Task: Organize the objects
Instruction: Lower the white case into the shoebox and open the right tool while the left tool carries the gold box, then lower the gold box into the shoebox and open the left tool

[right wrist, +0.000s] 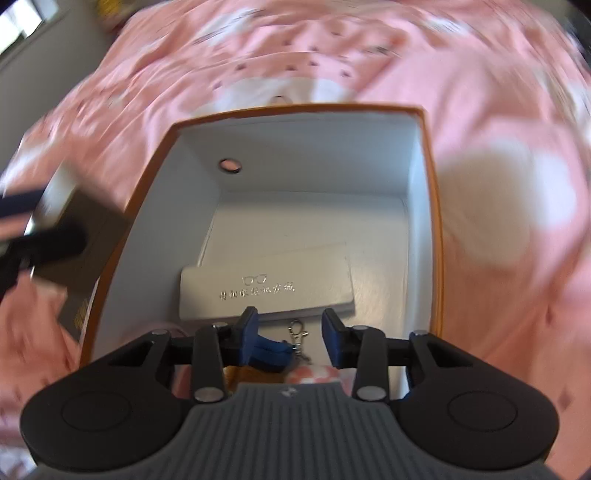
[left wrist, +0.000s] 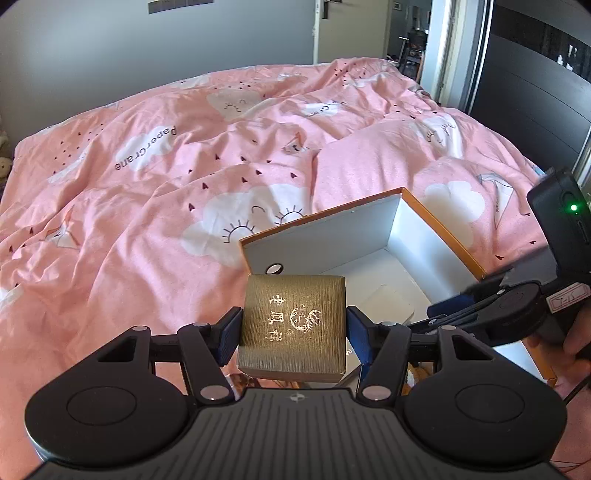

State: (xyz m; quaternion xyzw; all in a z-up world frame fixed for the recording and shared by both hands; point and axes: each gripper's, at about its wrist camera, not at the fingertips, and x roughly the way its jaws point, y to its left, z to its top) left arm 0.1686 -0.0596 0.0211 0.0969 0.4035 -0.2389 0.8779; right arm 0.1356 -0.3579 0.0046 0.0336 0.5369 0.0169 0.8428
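Note:
My left gripper [left wrist: 293,328] is shut on a gold square box [left wrist: 293,326] with gold lettering, held just left of an open orange box with a white inside [left wrist: 402,229]. My right gripper [right wrist: 290,341] is open over the near end of that orange box [right wrist: 430,206]. Inside the box lie a white glasses case [right wrist: 266,291], a blue strap with a metal clip [right wrist: 275,350] just under my right fingers, and a pink patterned item [right wrist: 317,374]. The left gripper and gold box [right wrist: 70,266] show blurred at the left of the right wrist view.
The orange box rests on a bed with a rumpled pink duvet [left wrist: 147,192] printed with clouds. A grey wall and a door [left wrist: 351,26] stand behind the bed. A dark wardrobe [left wrist: 535,85] is at the right. The right gripper's body [left wrist: 517,306] reaches in from the right.

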